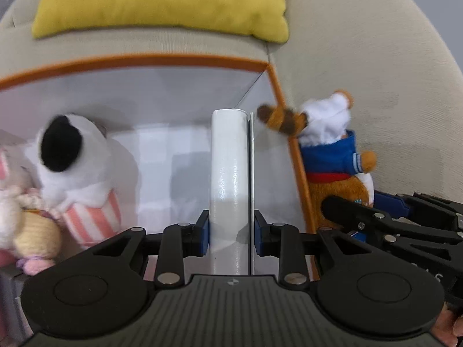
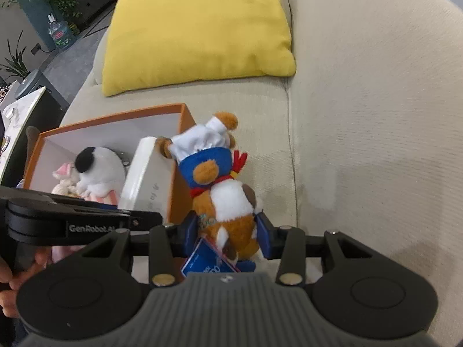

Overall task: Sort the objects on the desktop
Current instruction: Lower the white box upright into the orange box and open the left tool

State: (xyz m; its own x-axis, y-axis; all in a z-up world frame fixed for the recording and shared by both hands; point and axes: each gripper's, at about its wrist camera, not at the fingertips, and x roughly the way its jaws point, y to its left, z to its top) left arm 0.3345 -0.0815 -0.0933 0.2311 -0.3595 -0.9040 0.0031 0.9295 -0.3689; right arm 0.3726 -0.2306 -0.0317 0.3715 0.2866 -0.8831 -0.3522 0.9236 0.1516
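Over the orange-rimmed box (image 2: 185, 114) on the sofa (image 2: 361, 144), the right hand-held gripper (image 2: 227, 232) pinches one brown plush animal (image 2: 228, 199) by its soft lower body, head down, just outside the box wall. It looks light and squashy; the middle of the body seems the safest hold. The left hand-held gripper (image 1: 231, 231) clamps one stiff white book (image 1: 230, 173), upright inside the box. Three plush toys lie inside; one yellow cushion (image 2: 196, 29) behind.
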